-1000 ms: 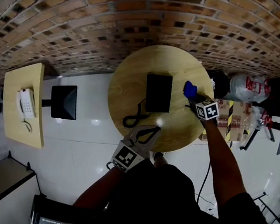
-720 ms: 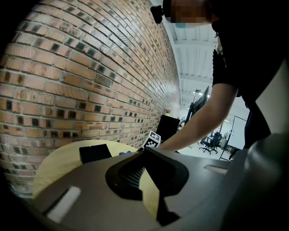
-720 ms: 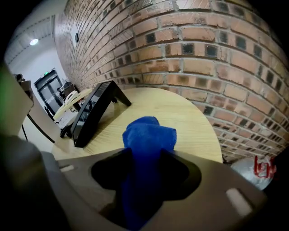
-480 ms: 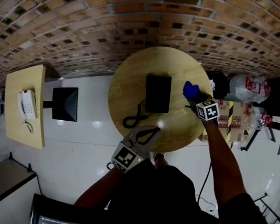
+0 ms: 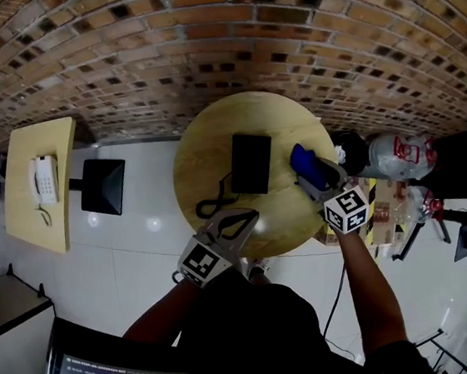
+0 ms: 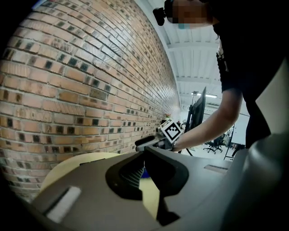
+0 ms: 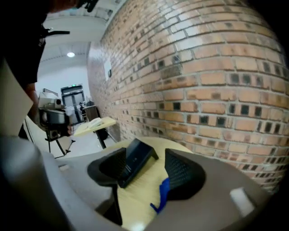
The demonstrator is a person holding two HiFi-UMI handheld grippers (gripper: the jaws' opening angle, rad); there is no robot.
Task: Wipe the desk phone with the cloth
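The black desk phone [image 5: 251, 163] lies in the middle of the round wooden table [image 5: 205, 156], its coiled cord [image 5: 211, 204] trailing to the front left. The blue cloth [image 5: 302, 159] is at the phone's right, right by my right gripper [image 5: 309, 175]. In the right gripper view the right gripper [image 7: 145, 158] stands wide open after its jaws have just been opening. The phone [image 7: 135, 161] shows beyond the gap. The cloth [image 7: 161, 195] shows under the right jaw; hanging or lying, I cannot tell. My left gripper [image 5: 253, 214] hovers shut and empty at the near edge.
A brick wall [image 5: 225, 40] runs behind the table. A small side table [image 5: 27, 215] with a white phone [image 5: 43, 178] and a black square seat [image 5: 104, 187] stand at the left. A plastic bag [image 5: 393, 155] and boxes crowd the floor at the right.
My right gripper has lifted up off the table toward the camera and its jaws have spread. The left gripper has risen slightly. The phone has stayed put.
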